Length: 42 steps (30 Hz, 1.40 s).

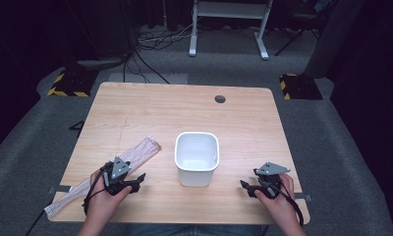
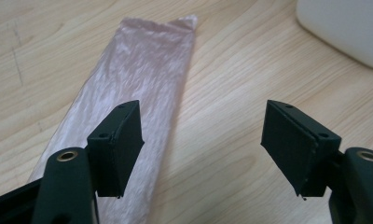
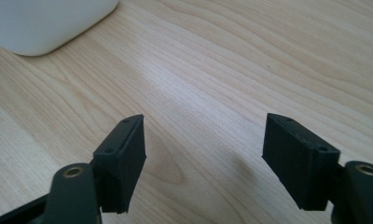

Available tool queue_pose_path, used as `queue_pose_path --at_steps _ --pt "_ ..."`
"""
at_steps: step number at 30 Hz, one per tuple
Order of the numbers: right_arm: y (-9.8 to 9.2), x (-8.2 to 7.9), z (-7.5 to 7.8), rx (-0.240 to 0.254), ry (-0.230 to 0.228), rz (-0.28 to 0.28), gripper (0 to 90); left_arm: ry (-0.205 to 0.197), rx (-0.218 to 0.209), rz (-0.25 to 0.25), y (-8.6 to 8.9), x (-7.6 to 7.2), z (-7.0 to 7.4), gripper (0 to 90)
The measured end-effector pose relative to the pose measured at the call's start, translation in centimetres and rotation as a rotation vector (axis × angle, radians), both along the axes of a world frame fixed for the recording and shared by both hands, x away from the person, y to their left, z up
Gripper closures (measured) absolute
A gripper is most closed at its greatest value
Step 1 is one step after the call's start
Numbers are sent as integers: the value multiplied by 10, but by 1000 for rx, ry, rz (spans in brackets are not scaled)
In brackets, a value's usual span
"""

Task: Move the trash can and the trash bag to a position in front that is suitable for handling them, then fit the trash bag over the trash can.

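Observation:
A white, empty plastic tub stands upright near the middle of the wooden table. A long flat strip of pale pink plastic bag lies slantwise to its left, running down to the table's front left corner. My left gripper hovers low beside that strip, open, with nothing between its jaws. In the left gripper view the pink bag passes under the left jaw and the tub sits at the top right. My right gripper is open over bare wood, right of the tub.
A dark round cable hole sits near the table's far edge. On the grey floor beyond stand a white desk frame, loose cables and two yellow-and-black striped blocks.

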State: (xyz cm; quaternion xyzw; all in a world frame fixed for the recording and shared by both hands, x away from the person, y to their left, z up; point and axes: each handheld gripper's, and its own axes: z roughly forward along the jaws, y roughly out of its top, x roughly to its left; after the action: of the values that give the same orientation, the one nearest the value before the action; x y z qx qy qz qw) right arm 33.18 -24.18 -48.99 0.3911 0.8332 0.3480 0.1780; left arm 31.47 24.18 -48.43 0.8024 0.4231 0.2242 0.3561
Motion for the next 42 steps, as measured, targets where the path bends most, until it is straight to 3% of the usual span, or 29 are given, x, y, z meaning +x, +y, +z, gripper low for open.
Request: queue_pose_path --at_steps 2,3,17,21,29,36,42 --pt "-2 2 -9 14 11 -4 267 8 -1 4 5 0 -4 279" --pt "-3 3 -16 53 -21 -8 248 11 -3 8 7 0 -5 278" --pt "-2 2 -15 44 -28 -13 255 16 27 16 27 1 -13 196" --pt "-2 1 -15 43 -28 -16 258 18 30 50 38 -6 -11 193" --pt "-1 0 -15 46 -29 -20 273 63 23 125 71 -20 -12 201" --pt "0 -2 -15 35 -43 -19 289 49 -18 183 87 -30 -11 201" --pt "1 -4 -15 26 -58 -17 290 87 -27 206 96 -33 -18 229"
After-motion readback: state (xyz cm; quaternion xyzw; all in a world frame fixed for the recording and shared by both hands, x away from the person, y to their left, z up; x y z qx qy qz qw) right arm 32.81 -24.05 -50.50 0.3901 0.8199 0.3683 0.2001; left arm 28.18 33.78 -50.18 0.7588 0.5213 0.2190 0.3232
